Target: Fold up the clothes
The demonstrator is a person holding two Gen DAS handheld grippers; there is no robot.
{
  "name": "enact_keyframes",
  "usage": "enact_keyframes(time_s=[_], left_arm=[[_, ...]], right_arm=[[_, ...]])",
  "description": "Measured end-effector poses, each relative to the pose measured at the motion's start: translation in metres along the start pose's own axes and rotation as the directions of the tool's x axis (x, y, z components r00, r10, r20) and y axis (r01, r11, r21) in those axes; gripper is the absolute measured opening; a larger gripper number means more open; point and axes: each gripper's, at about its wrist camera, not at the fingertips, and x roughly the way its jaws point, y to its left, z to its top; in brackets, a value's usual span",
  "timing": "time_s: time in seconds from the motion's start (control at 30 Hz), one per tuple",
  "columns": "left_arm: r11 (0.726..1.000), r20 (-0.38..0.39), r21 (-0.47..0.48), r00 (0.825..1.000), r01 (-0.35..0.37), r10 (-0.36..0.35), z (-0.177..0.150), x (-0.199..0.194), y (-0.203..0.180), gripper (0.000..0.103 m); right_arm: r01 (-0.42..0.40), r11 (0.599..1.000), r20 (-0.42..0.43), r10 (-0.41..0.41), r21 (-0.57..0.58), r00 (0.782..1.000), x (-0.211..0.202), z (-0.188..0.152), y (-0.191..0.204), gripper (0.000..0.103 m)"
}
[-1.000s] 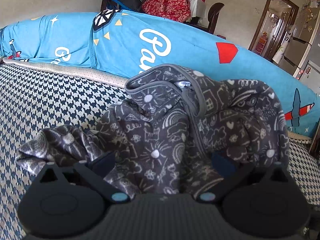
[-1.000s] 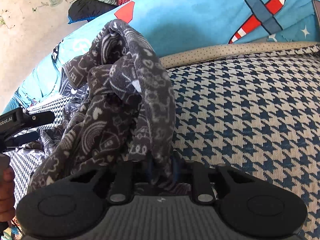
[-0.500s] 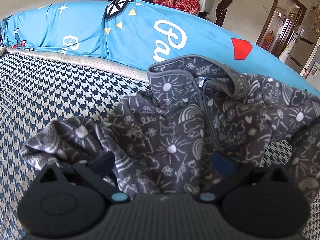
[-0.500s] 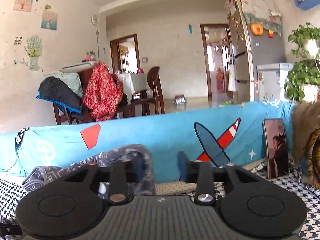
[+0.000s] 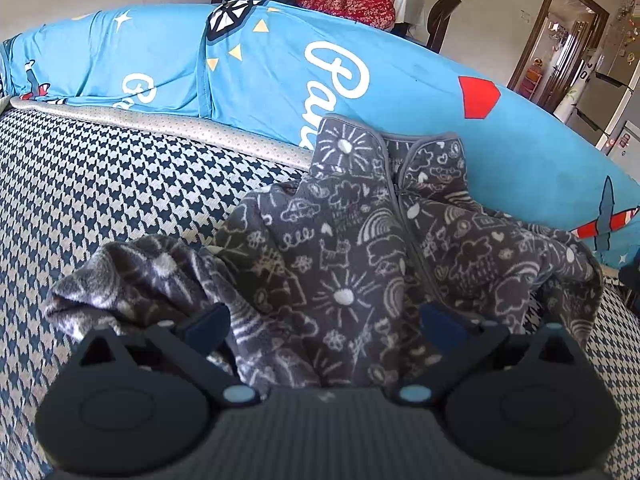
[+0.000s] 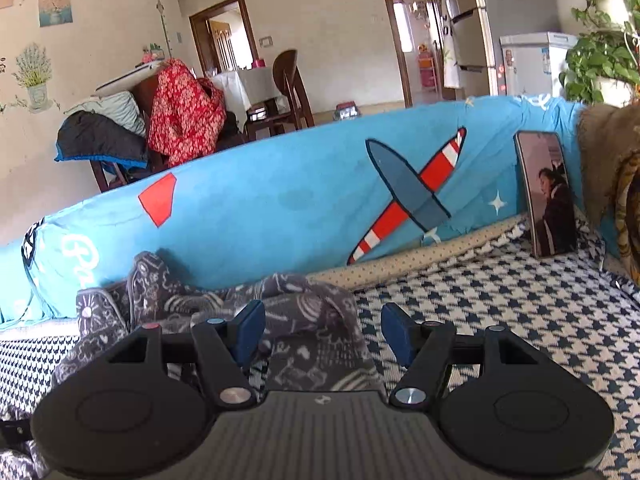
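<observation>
Grey fleece jacket (image 5: 360, 264), doodle-printed and zipped, lies rumpled on the houndstooth cover (image 5: 100, 200) against a blue cushion (image 5: 260, 80), filling the left wrist view from centre to three o'clock; the left gripper (image 5: 324, 320) stands wide apart over it, pads clear. In the right wrist view, the right gripper (image 6: 322, 332) is opening, nothing pinched, jacket (image 6: 280, 312) bunched at nine o'clock.

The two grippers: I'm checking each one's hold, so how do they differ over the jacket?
The left gripper stands wide, the grey fleece jacket bunched between its fingers. The right gripper is narrower, jaws opening, jacket lying under them, unpinched. Both have blue pads and point at the same jacket.
</observation>
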Motion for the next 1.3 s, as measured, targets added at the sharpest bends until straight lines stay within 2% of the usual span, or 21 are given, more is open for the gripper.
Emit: enact_keyframes(time_s=[0.2, 0.4, 0.47, 0.57, 0.6, 0.7, 0.77, 0.83, 0.9, 0.97, 1.03, 1.1, 1.2, 1.23, 1.3], left_arm=[[1.0, 0.015, 0.002, 1.0, 0.004, -0.004, -0.001, -0.007, -0.002, 0.103], [1.0, 0.035, 0.01, 0.999, -0.003, 0.003, -0.003, -0.014, -0.004, 0.103], [1.0, 0.037, 0.011, 0.999, -0.008, 0.008, -0.004, -0.016, -0.004, 0.103], [1.0, 0.038, 0.014, 0.999, -0.012, 0.011, -0.004, -0.016, -0.004, 0.103], [1.0, 0.038, 0.015, 0.999, -0.012, 0.012, -0.005, -0.016, -0.004, 0.103], [1.0, 0.036, 0.018, 0.999, -0.013, 0.012, -0.005, -0.015, -0.005, 0.103], [1.0, 0.035, 0.02, 0.999, -0.013, 0.012, -0.005, -0.015, -0.006, 0.103], [1.0, 0.035, 0.022, 0.999, -0.013, 0.012, -0.006, -0.014, -0.006, 0.103], [1.0, 0.034, 0.025, 0.999, -0.014, 0.013, -0.006, -0.014, -0.007, 0.103], [1.0, 0.033, 0.027, 0.999, -0.014, 0.013, -0.006, -0.014, -0.007, 0.103], [1.0, 0.032, 0.026, 0.999, -0.015, 0.014, -0.006, -0.013, -0.007, 0.103], [1.0, 0.032, 0.022, 0.999, -0.016, 0.015, -0.006, -0.013, -0.006, 0.103], [1.0, 0.032, 0.021, 0.999, -0.016, 0.016, -0.006, -0.013, -0.006, 0.103], [1.0, 0.032, 0.022, 0.999, -0.017, 0.016, -0.006, -0.013, -0.006, 0.103], [1.0, 0.032, 0.023, 0.999, -0.019, 0.018, -0.006, -0.013, -0.005, 0.103]], right_arm=[[0.01, 0.999, -0.167, -0.018, -0.046, 0.986, 0.001, -0.032, -0.005, 0.069], [-0.014, 0.99, -0.27, -0.024, -0.14, 0.963, -0.007, -0.061, -0.001, 0.07], [-0.032, 0.989, -0.309, -0.014, -0.145, 0.951, -0.009, -0.07, 0.0, 0.07], [-0.071, 0.993, -0.385, 0.03, -0.092, 0.922, -0.01, -0.082, 0.0, 0.072], [-0.082, 0.993, -0.389, 0.043, -0.082, 0.92, -0.013, -0.084, 0.001, 0.076], [-0.118, 0.989, -0.388, 0.073, -0.092, 0.919, -0.018, -0.09, 0.008, 0.077], [-0.127, 0.986, -0.368, 0.079, -0.107, 0.926, -0.02, -0.094, 0.013, 0.075], [-0.115, 0.982, -0.343, 0.057, -0.152, 0.938, -0.02, -0.098, 0.019, 0.055], [-0.09, 0.97, -0.301, 0.019, -0.226, 0.953, -0.021, -0.1, 0.025, 0.021], [-0.088, 0.97, -0.273, 0.023, -0.228, 0.962, -0.022, -0.097, 0.023, 0.008], [-0.082, 0.978, -0.243, 0.034, -0.191, 0.969, -0.025, -0.088, 0.016, 0.006], [-0.036, 0.983, -0.179, 0.004, -0.179, 0.984, -0.03, -0.077, 0.01, 0.005], [0.094, 0.978, -0.018, -0.099, -0.188, 0.995, -0.044, -0.056, -0.001, 0.005], [0.151, 0.971, 0.044, -0.145, -0.186, 0.988, -0.05, -0.049, -0.005, 0.005], [0.273, 0.948, 0.168, -0.245, -0.167, 0.955, -0.06, -0.036, -0.015, 0.005]])
